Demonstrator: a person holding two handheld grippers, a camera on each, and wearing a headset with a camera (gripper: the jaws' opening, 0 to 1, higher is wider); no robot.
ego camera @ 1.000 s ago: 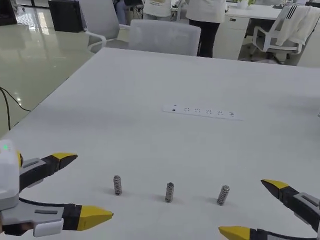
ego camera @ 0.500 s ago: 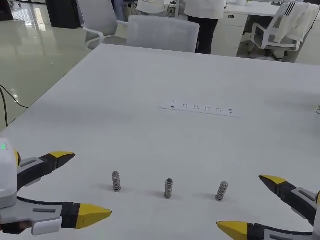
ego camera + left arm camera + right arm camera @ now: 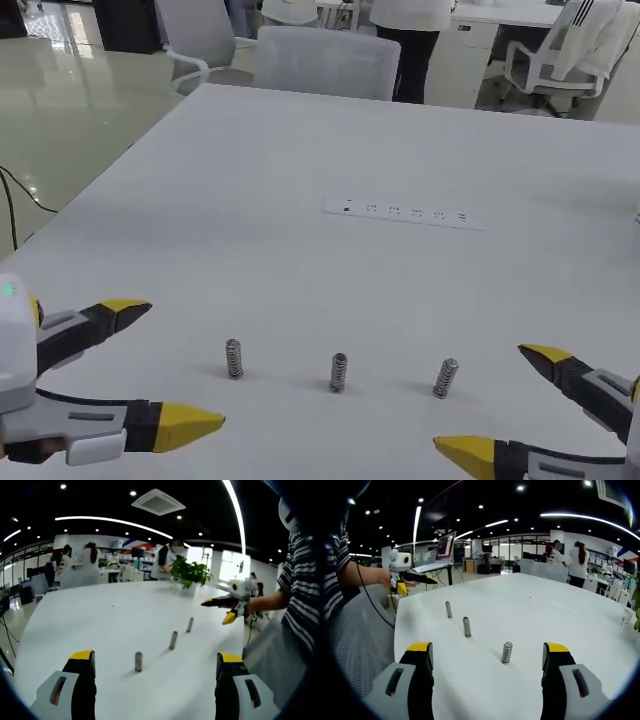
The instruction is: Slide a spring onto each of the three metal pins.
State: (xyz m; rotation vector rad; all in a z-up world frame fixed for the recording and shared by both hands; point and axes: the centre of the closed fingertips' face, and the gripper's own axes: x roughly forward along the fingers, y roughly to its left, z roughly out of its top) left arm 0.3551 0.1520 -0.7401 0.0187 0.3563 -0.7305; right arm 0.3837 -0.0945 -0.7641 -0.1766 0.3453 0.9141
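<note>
Jaws spread on left gripper (image 3: 186, 364) and right gripper (image 3: 478, 395) above a white table (image 3: 300, 150) with power strip (image 3: 403, 213), office chairs (image 3: 325, 65) beyond.

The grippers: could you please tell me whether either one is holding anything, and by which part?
Nothing is held: the left gripper and right gripper are both open and empty, clear of the springs.

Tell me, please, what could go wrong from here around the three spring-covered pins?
1. The right pin leans; a brush from the open right gripper beside it might topple it.
2. The pins seem to stand free, so a sweep by the open left gripper could knock the left pin over.
</note>
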